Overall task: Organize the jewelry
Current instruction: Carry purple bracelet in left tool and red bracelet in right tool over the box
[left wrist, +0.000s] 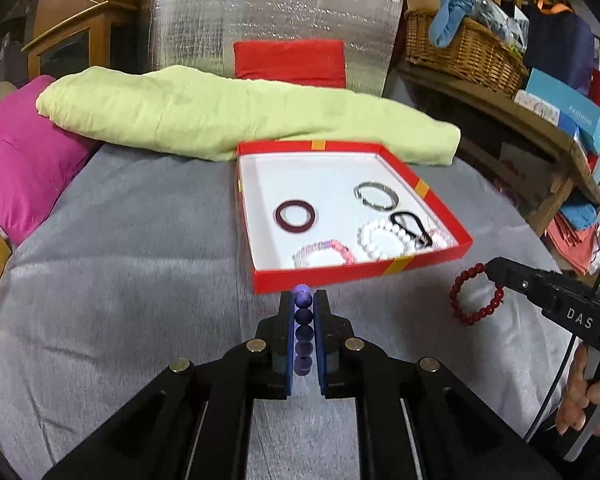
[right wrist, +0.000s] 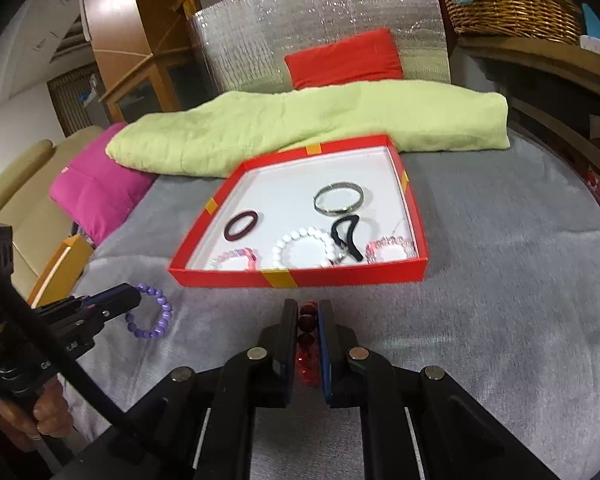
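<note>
The left gripper is seen from its own camera with the jaws clenched on a purple bracelet, whose beads run in a line between the two blue pads. In the right wrist view this bracelet hangs as a full loop from the tip of the same gripper, above the grey surface and to the 8 o'clock side of the box.

The right gripper is likewise closed on a red bracelet; its beads are pressed between the pads. In the left wrist view the red loop is seen hanging from the tip of that gripper, at the 4 o'clock side of the box and apart from it. A hand is seen on the handle of the right gripper, and another hand on the left one.

The box is red with yellow bands, open, white inside, and it is placed on the grey surface just beyond both grippers. Inside it are laid a dark red ring toward 9 o'clock, a silver bangle toward 1 o'clock, a black band and a white bracelet toward 5 o'clock, and a pink bracelet at the near wall. One more pale pink bracelet is seen in the near right corner.

Behind the box a green cloth is lying, touching the far wall. A pink cushion is at 10 o'clock.
</note>
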Motion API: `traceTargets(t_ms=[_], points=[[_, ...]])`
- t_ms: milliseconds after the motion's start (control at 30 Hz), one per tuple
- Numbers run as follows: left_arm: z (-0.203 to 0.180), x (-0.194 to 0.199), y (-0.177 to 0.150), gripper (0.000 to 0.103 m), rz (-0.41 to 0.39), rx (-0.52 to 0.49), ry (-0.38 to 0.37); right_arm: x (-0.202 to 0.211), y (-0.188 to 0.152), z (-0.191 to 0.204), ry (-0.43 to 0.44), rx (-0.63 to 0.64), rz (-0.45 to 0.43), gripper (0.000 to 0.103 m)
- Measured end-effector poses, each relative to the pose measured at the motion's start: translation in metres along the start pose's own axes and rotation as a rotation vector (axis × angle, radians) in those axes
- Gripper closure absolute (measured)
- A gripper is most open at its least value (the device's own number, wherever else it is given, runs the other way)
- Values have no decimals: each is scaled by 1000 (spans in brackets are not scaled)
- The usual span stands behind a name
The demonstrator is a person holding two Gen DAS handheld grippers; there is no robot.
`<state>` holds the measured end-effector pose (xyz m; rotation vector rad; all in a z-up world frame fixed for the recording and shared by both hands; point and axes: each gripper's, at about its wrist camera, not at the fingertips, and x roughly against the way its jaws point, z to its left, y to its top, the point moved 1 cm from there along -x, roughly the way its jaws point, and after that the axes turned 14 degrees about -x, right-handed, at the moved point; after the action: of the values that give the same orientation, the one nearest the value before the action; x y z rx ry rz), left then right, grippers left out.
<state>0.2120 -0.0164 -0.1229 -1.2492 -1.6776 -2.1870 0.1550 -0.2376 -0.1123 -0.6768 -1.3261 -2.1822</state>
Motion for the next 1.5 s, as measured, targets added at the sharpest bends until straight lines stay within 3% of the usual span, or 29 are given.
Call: traceTargets(t_ms=[900,1500], points=[[9,-1,29,94,-83,18,58,10,23,20,156,-62,-59,93],[25,-17,56,94,-165,25,54,-30,70,26,176,-138,-59,93]])
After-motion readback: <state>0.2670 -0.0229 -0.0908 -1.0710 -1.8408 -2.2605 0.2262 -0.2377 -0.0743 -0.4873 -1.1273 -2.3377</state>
